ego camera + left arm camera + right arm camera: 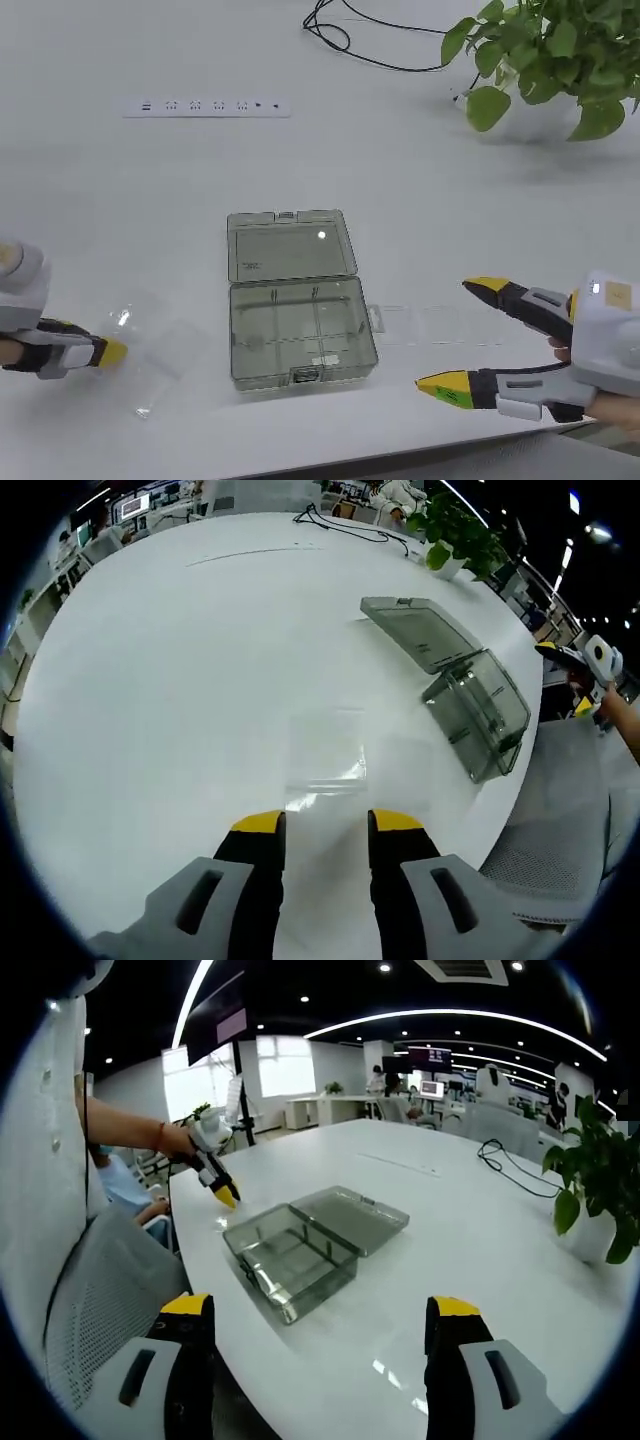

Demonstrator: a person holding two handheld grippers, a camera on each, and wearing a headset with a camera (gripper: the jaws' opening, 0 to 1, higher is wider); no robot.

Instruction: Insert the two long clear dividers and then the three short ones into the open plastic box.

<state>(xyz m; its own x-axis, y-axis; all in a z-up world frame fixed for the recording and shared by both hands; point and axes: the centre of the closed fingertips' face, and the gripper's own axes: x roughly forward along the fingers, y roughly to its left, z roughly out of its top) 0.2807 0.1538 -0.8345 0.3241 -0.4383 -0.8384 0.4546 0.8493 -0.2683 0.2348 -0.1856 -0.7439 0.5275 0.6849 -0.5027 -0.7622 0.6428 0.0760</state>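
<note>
The smoky clear plastic box (303, 335) lies open mid-table, its lid (290, 245) flat behind it. Clear dividers (150, 345) lie on the table left of the box, and more clear dividers (435, 325) lie just right of it. My left gripper (110, 352) sits low at the left pile, open, with the dividers (325, 755) just ahead of its tips (325, 823). My right gripper (462, 337) hovers right of the box, jaws wide open and holding nothing. The right gripper view has the box (295, 1255) ahead of the open jaws (320, 1307).
A white power strip (207, 106) lies at the back of the table, with a black cable (350, 35) and a potted plant (545, 50) at the back right. The table's front edge (400, 455) runs close under both grippers. A grey mesh chair (100, 1290) stands beside the table.
</note>
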